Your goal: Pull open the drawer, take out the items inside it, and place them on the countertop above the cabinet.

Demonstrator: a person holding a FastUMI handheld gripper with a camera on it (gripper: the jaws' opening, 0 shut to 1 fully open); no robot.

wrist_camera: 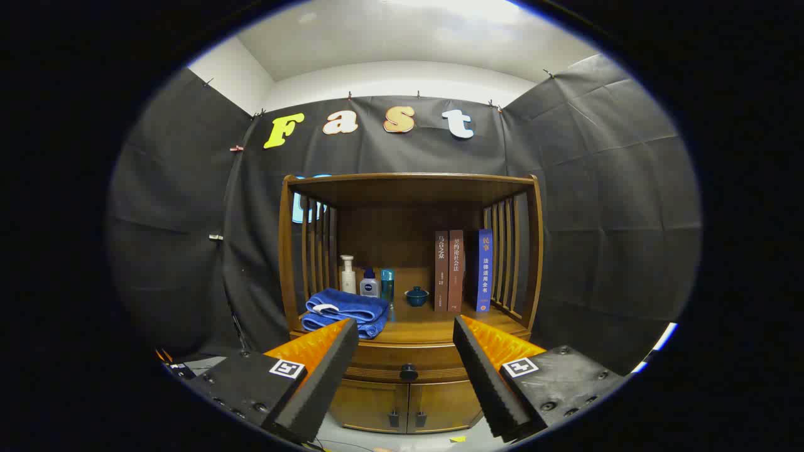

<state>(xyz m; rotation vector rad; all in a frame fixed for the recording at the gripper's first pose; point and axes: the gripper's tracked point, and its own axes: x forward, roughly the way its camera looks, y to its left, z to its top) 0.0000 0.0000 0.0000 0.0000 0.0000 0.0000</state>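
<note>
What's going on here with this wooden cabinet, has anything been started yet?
A handheld gripper is open and aimed at a wooden cabinet, its fingers apart and touching nothing. The drawer is shut, and its dark knob sits ahead, between the fingers. The countertop above already holds folded blue towels, three bottles, a small blue lidded pot and three upright books. Nothing has been taken out yet.

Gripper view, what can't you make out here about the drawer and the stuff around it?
- Drawer contents: hidden behind its closed front, knob between the open gripper fingers.
- Folded towels: near corner covered by one finger.
- Cabinet doors: lower part cut off.
</note>
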